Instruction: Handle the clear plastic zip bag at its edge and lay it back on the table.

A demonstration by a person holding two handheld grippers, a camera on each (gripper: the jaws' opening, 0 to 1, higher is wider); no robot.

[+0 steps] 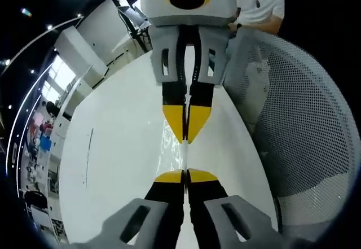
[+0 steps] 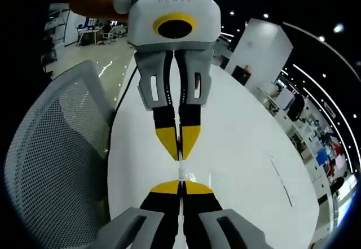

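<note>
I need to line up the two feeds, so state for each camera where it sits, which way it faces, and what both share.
Left gripper view: rides the left gripper, facing along its shut jaws at the right gripper tip to tip; mesh chair beside.
Right gripper view: rides the right gripper, facing the left gripper, a hand on it.
Shared: white table, chair, and the clear bag's edge pinched between both grippers.

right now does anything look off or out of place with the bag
Nothing stands out. Both claws, left and right, are shut tip to tip on the clear zip bag's edge, held taut edge-on above the white table.
</note>
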